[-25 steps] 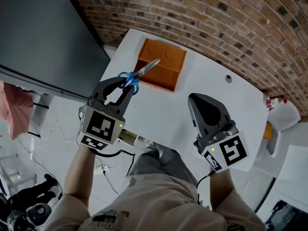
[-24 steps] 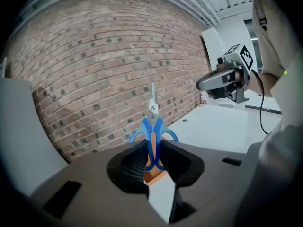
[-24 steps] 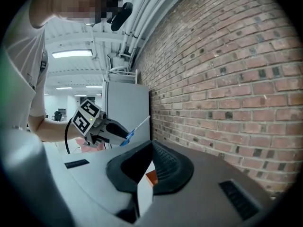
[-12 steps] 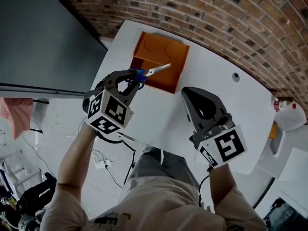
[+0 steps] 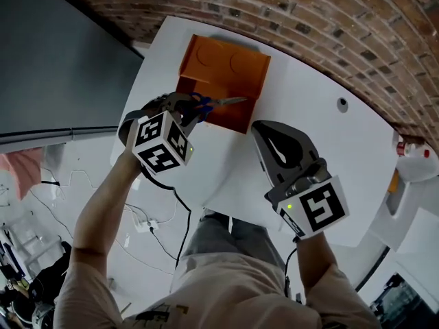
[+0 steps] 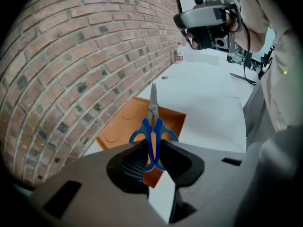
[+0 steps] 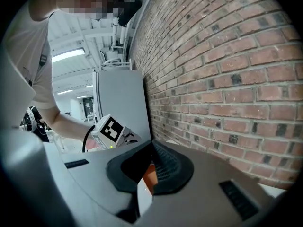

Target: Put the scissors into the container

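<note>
My left gripper (image 5: 188, 106) is shut on the blue handles of the scissors (image 5: 214, 103). Their metal blades point right, above the front part of the orange container (image 5: 223, 67). In the left gripper view the scissors (image 6: 152, 124) stand upright between the ribbed pads, with the container (image 6: 120, 126) below and beyond them. My right gripper (image 5: 260, 129) hovers over the white table (image 5: 309, 115), just right of the container's near corner. Its jaws are shut with nothing between them. The right gripper view shows a sliver of the orange container (image 7: 150, 175) below the closed tips.
A brick wall (image 5: 329, 19) runs behind the table. A small round hole (image 5: 341, 103) sits in the tabletop to the right. A white bottle with a red cap (image 5: 411, 149) stands off the table's right edge. A grey panel (image 5: 62, 67) is on the left.
My left gripper has carried the scissors forward and to the right, from short of the container to over its front part. The blades have swung to point right. The right gripper has hardly moved.
</note>
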### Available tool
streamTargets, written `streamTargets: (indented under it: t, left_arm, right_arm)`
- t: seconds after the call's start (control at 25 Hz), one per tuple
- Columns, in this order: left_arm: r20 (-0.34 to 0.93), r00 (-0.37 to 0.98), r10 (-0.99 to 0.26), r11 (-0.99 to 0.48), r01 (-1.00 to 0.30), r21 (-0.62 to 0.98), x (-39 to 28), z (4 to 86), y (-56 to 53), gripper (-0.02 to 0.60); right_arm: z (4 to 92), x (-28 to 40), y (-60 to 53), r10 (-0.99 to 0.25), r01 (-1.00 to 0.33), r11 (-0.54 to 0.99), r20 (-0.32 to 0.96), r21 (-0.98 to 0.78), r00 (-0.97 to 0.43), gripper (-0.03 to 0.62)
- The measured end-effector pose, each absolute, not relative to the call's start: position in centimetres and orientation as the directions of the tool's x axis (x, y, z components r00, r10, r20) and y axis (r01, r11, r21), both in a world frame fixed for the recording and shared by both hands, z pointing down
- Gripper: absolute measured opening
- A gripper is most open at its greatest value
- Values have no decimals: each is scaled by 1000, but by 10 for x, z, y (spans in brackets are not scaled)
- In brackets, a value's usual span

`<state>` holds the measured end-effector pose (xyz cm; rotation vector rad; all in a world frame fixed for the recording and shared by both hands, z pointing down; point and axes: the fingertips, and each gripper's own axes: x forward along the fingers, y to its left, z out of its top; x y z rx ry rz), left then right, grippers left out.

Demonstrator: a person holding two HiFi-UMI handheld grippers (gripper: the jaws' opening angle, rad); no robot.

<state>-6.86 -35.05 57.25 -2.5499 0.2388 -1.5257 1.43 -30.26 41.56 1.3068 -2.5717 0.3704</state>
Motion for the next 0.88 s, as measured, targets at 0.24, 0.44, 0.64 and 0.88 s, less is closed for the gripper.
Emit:
streamTargets:
  t: [0.24,0.44,0.64,0.88]
  left_arm:
    - [924,352,-151,-986,17,-168,-72,621,-356,84]
    - [949,288,-126,-988,50,-146,-70,649,-362,86]
    - [964,237,-122,-984,97,-148,-64,665,-368,86]
    - [979,181,-95,-980,155,-124,-51,682,-374,86]
  right_arm:
    - [437,13,-313,-730,-797,584,331,-154,-599,6]
    - [449,14,-323,-724,-792,588,329,-164,-606,6]
    - [460,20,-327,-723,-798,573,343,-187,-600,7]
    - [473,30,-331,-720,-796,575,346,-189,-602,7]
